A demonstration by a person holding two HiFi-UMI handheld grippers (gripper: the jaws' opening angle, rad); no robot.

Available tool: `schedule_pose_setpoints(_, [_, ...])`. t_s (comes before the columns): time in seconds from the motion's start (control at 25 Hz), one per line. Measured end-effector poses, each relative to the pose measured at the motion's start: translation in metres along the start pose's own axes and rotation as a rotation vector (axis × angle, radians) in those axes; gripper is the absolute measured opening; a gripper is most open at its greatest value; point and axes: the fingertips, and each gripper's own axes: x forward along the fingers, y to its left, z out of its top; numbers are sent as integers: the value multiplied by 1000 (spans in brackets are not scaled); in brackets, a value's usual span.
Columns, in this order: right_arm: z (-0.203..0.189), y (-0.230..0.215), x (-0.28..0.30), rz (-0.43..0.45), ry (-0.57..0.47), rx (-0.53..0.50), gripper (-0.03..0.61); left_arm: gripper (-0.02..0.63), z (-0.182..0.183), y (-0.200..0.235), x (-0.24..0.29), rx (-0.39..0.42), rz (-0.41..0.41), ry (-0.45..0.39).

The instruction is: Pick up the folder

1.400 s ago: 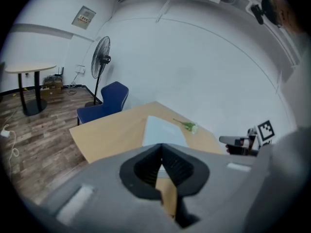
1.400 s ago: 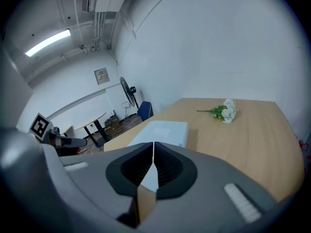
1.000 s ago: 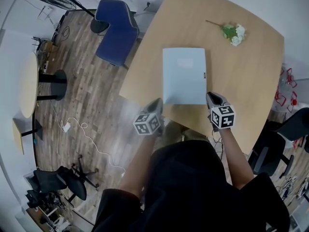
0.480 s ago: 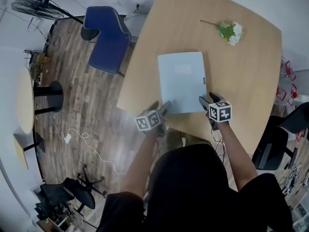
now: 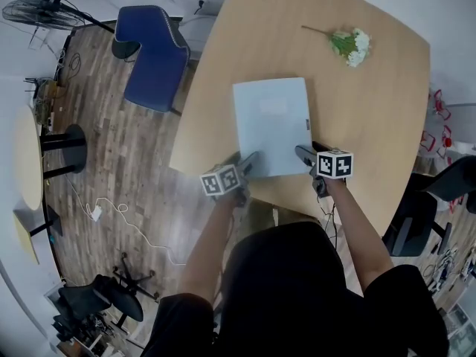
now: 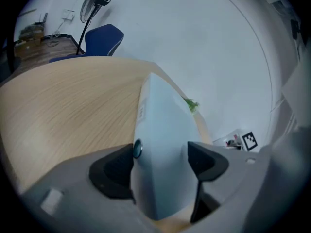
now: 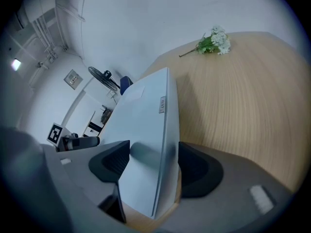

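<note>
Folder [image 5: 271, 125] lies on the brown table [image 5: 372, 110], close to the edge where the person stands. It is pale blue and shut. There are 2 tools, and each one is at a near corner of the folder.

The left gripper [image 5: 245, 161] is at the near left corner. Its jaws are opening and stand wide apart. In the left gripper view the folder [image 6: 163, 130] sits between the 2 dark pads and fills most of the gap. The pads do not squeeze it.

The right gripper [image 5: 305, 153] is at the near right corner. Its jaws are opening too and are wide apart. In the right gripper view the folder [image 7: 146, 115] is between them. One pad is a little way off the flat cover. The other pad is just beside the thick edge.

White flowers [image 5: 351, 43] lie farther back on the table, well apart from the folder. A blue chair [image 5: 152, 58] stands on the wood floor beside the table.
</note>
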Motion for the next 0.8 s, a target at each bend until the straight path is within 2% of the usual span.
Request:
schedule_pose_setpoints(0.16, [3, -1, 5, 34, 17, 3, 318, 349, -5, 4, 10, -21, -1, 25])
schedule_pose_setpoints(0.36, [1, -6, 10, 62, 21, 34, 331, 360, -11, 9, 17, -97, -42, 19])
schedule_pose_setpoints(0.64, [-2, -3, 6, 71, 2, 31, 319, 354, -11, 10, 13, -43, 9, -12])
schedule_pose_setpoints(0.8, [-1, 7, -2, 93, -34, 36, 318, 354, -1, -4, 1, -6, -4, -85])
